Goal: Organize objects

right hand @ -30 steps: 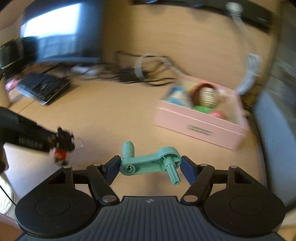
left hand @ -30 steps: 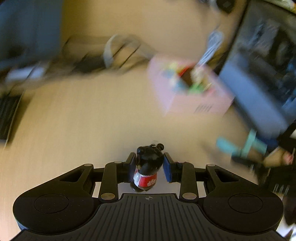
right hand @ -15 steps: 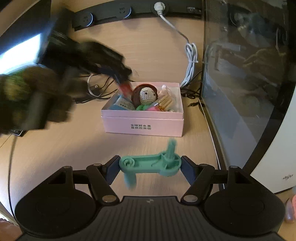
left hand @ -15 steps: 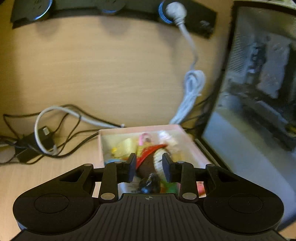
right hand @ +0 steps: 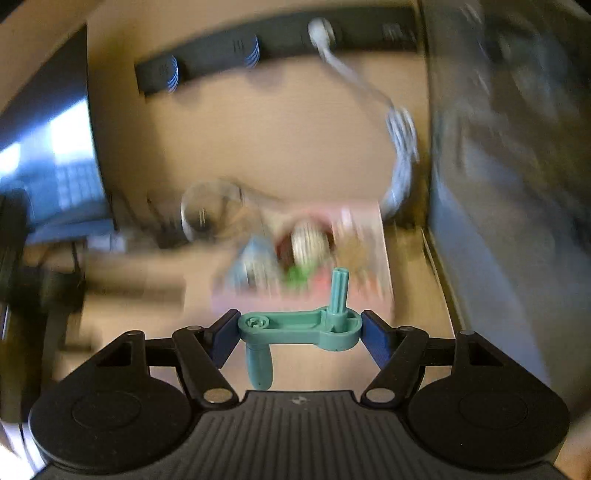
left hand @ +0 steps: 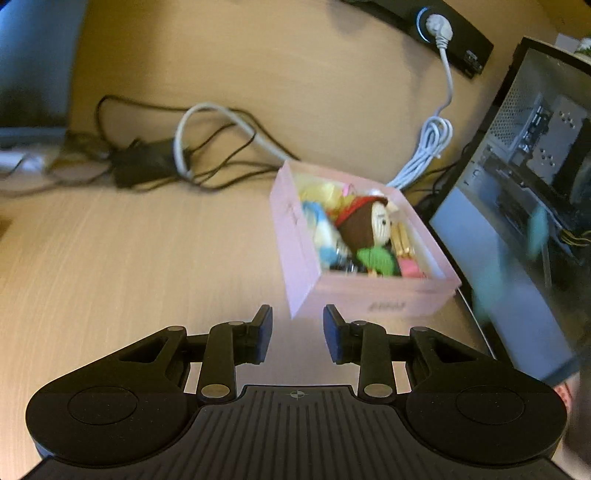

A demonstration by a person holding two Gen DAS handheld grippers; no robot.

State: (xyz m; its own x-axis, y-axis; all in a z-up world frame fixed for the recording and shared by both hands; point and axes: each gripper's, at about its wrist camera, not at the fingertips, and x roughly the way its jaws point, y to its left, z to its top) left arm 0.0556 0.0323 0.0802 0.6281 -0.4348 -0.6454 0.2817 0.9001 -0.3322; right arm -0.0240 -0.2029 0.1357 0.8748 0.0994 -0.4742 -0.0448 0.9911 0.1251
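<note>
A pink box (left hand: pixel 373 299) stands on the wooden desk, filled with small toys, among them a crocheted doll (left hand: pixel 369 225) with a brown head. My left gripper (left hand: pixel 297 334) is open and empty, just in front of the box's near left corner. My right gripper (right hand: pixel 298 332) is shut on a teal plastic crank handle (right hand: pixel 299 326), held crosswise between the pads. The right wrist view is heavily blurred; the pink box (right hand: pixel 295 295) shows just beyond the crank.
A tangle of black and white cables (left hand: pixel 192 147) lies behind the box. A power strip (left hand: pixel 436 18) is on the back wall. A computer case (left hand: pixel 535 177) stands right of the box. A monitor (right hand: pixel 55 166) is at the left.
My left gripper let go of the small black-headed figure in the box and drew back, empty. My right gripper, still holding the crank, moved toward the box.
</note>
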